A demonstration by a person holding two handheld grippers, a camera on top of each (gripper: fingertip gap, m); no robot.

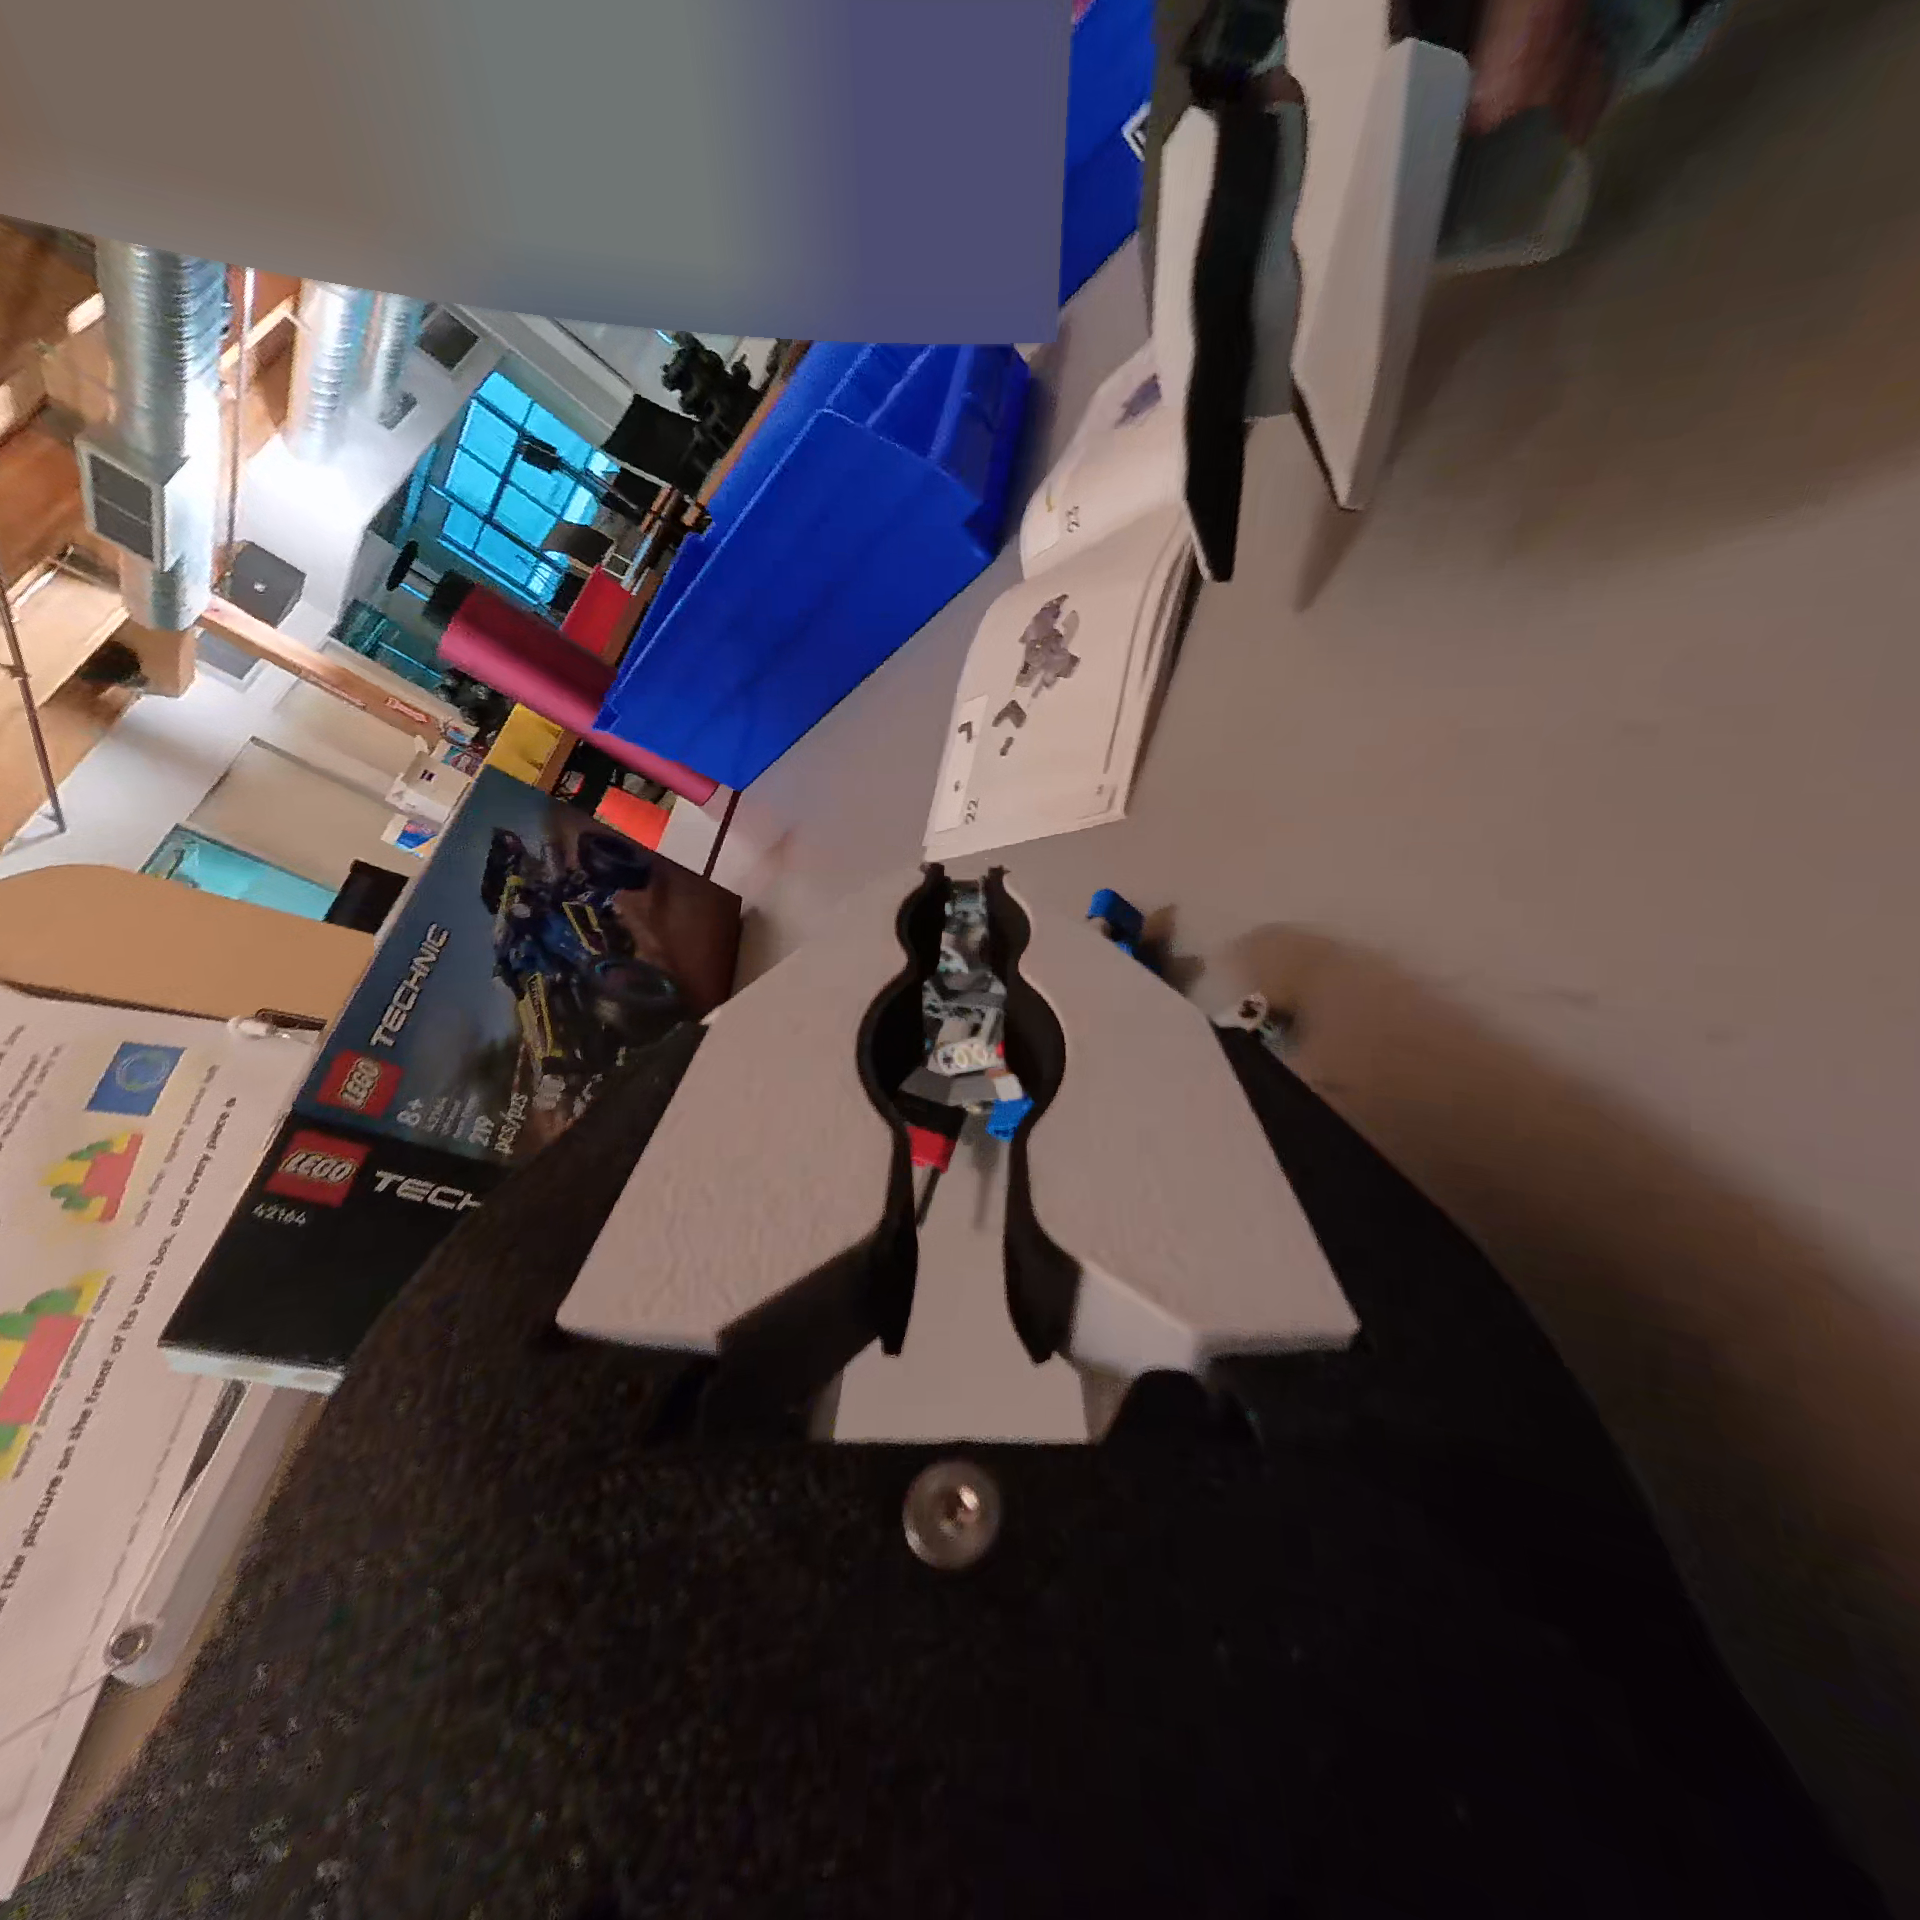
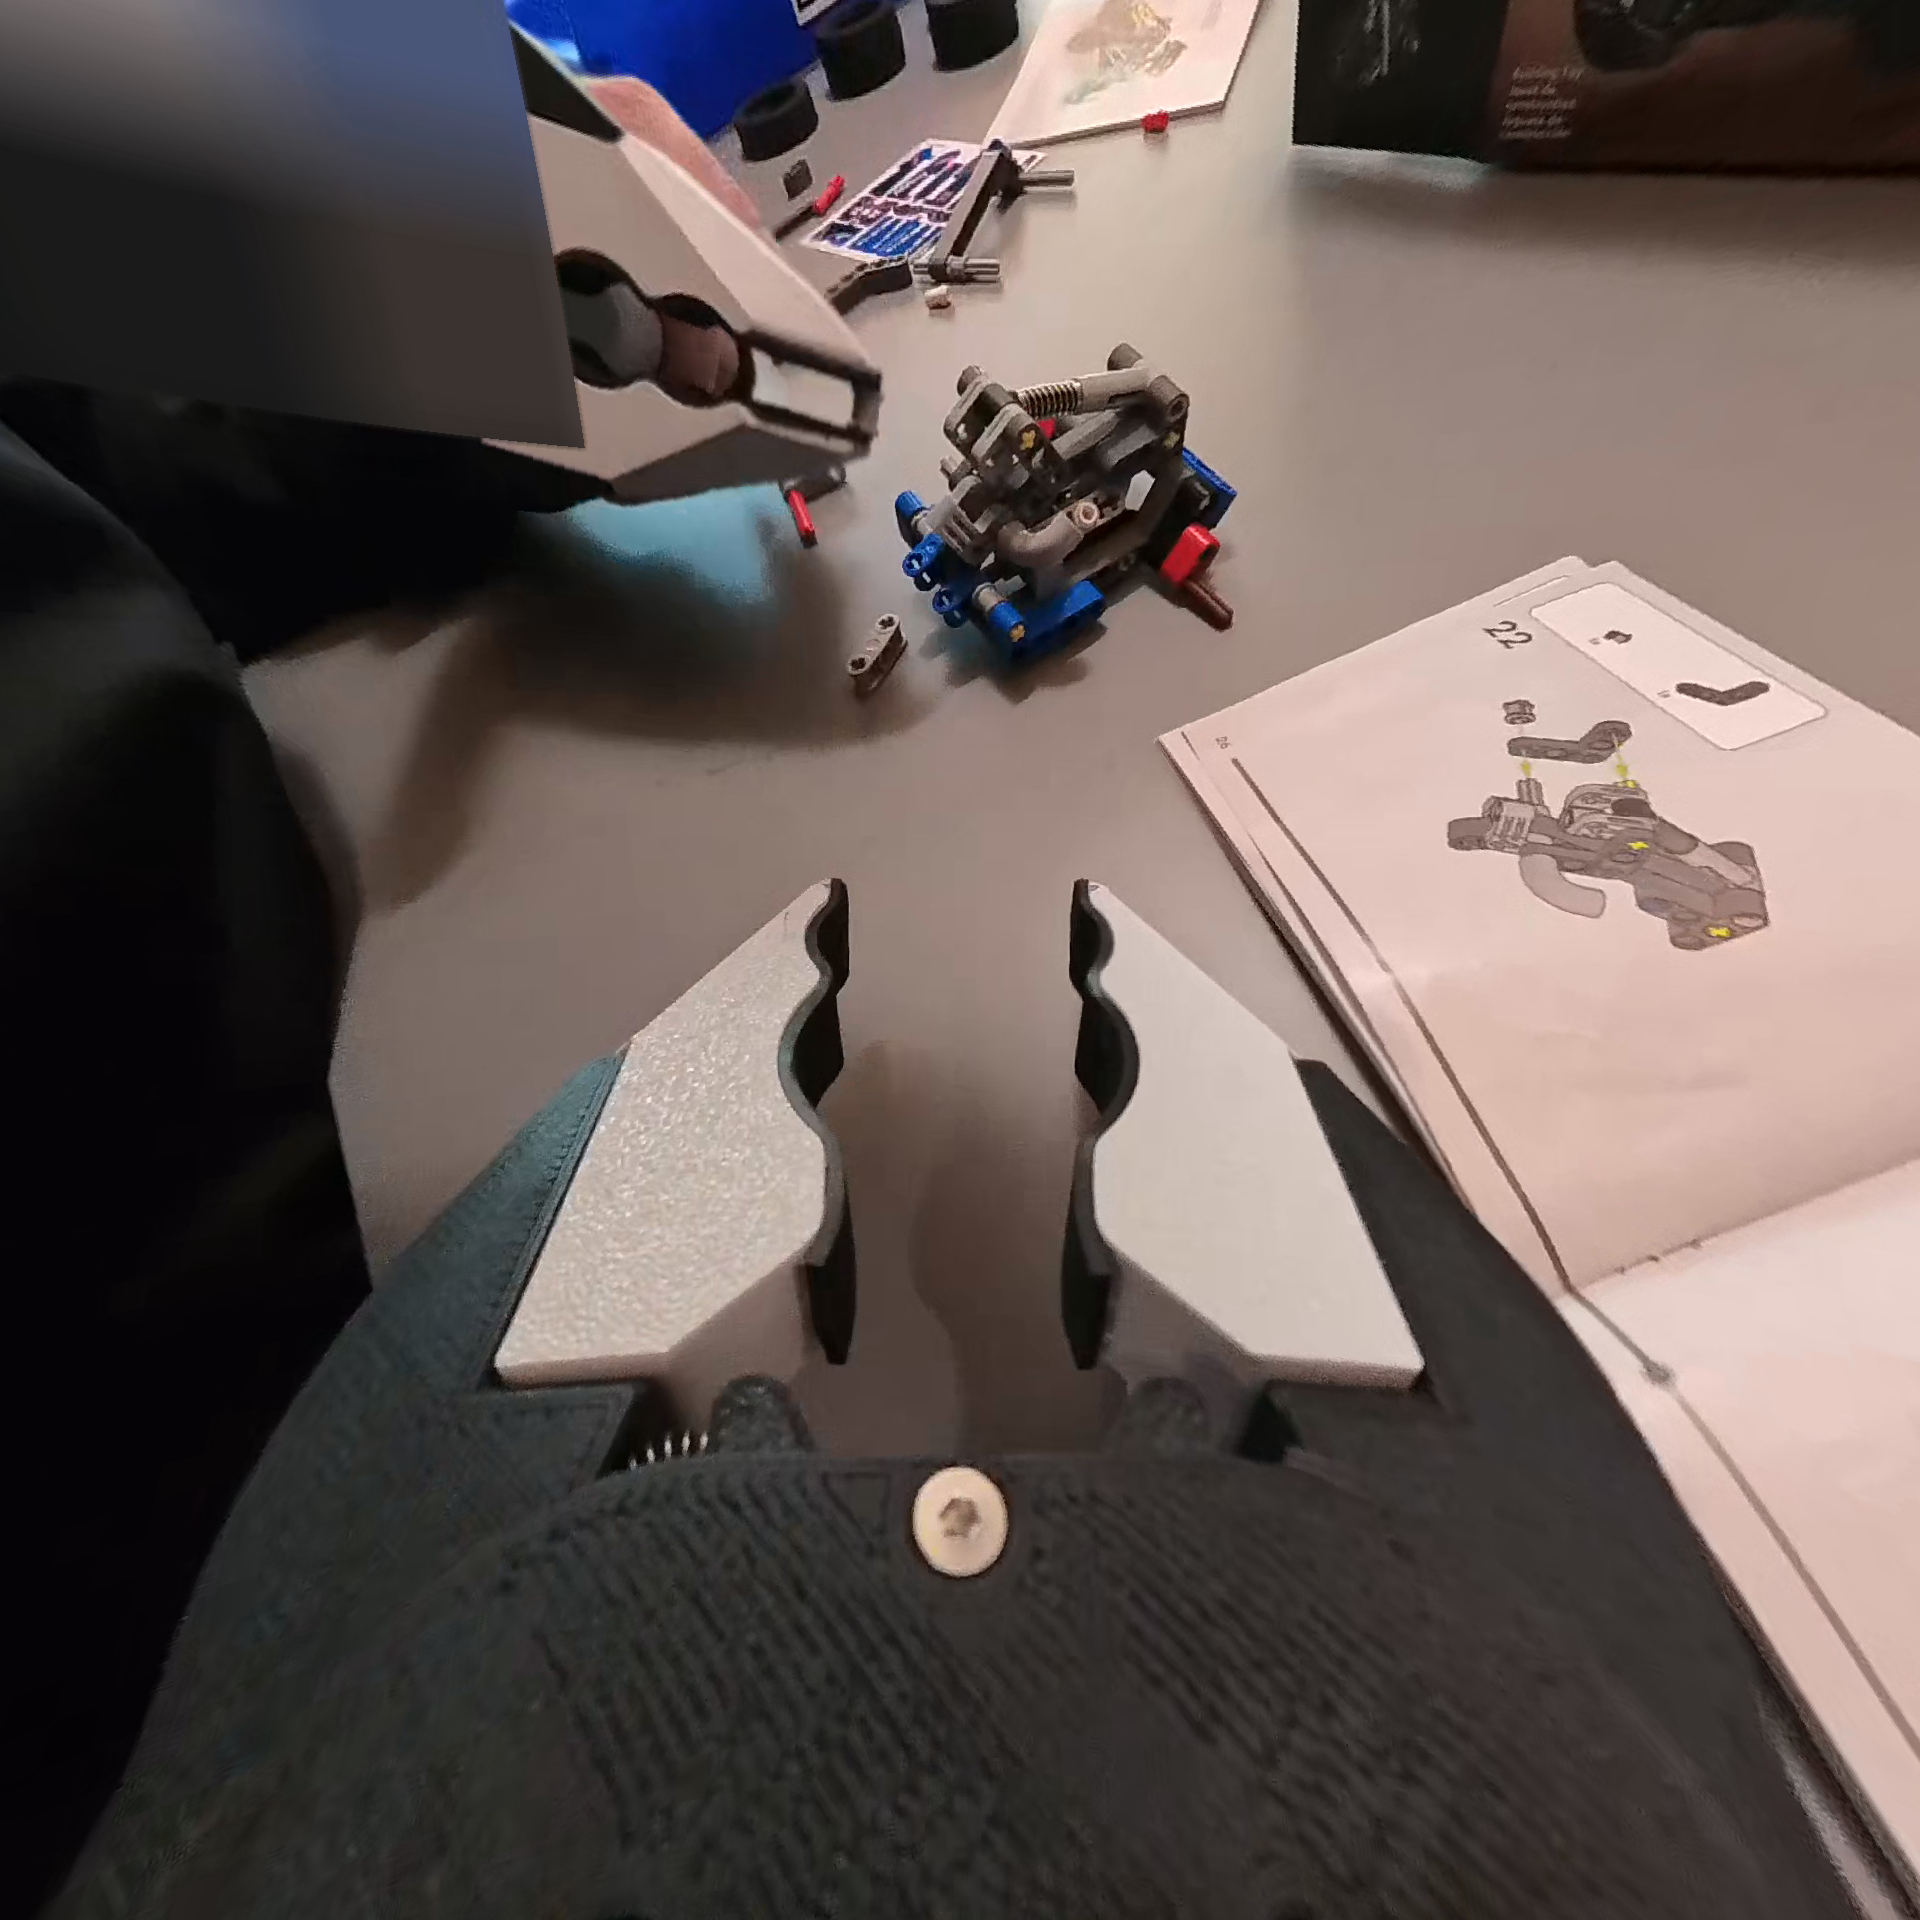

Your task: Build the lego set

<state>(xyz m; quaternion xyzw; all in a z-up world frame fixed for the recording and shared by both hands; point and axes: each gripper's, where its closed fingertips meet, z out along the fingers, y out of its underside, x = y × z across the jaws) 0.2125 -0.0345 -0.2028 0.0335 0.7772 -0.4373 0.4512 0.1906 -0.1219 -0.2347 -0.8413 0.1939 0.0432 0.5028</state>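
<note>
My left gripper [image 1: 968, 881] has its fingers almost together, with only a narrow slit between the tips. Through the slit I see a small grey, blue and red brick assembly [image 1: 966, 997] on the grey table. In the right wrist view the left gripper [image 2: 857, 416] hovers just left of that assembly [image 2: 1060, 499]. A small red pin [image 2: 800, 516] lies under its tips. A short grey two-hole beam [image 2: 878, 652] lies in front of the assembly. My right gripper [image 2: 958, 894] is open over bare table, nearer than the assembly. It also shows in the left wrist view [image 1: 1278, 520].
An open instruction booklet [image 2: 1558, 935] lies right of my right gripper. A sticker sheet [image 2: 904, 203], loose dark beams and black tyres [image 2: 779, 120] lie farther back. Blue bins [image 1: 831, 561] and the set's box [image 1: 499, 1039] stand along the table edge. A dark sleeve [image 2: 125, 831] is at the left. The grippers' ends are close to 10 cm from one another.
</note>
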